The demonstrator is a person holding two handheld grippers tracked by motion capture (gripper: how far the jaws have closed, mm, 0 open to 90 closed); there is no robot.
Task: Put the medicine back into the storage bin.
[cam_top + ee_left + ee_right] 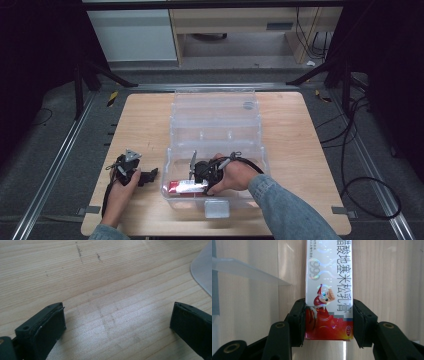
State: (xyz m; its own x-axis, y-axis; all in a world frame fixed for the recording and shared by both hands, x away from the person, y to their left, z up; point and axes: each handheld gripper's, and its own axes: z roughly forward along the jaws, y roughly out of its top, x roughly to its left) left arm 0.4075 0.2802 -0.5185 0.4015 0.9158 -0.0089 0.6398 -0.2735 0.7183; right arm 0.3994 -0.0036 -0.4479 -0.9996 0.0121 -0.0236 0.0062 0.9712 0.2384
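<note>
Left gripper resting on bare table, jaws spread wide, nothing between, parked clear of the work. Ahead, right gripper clamped across carton end, box lying low inside clear bin, apparently for setting down flat.

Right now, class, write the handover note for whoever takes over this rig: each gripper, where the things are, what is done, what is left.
Right gripper: shut on the red and white carton, inside the clear plastic box, at its near end.
Left gripper: open, holding nothing, low over the wooden table left of the box.
Done: carton is inside the box, apparently on or near its floor.
Left: probably release the carton, withdraw the right gripper; the lid lies open at the back.
</note>
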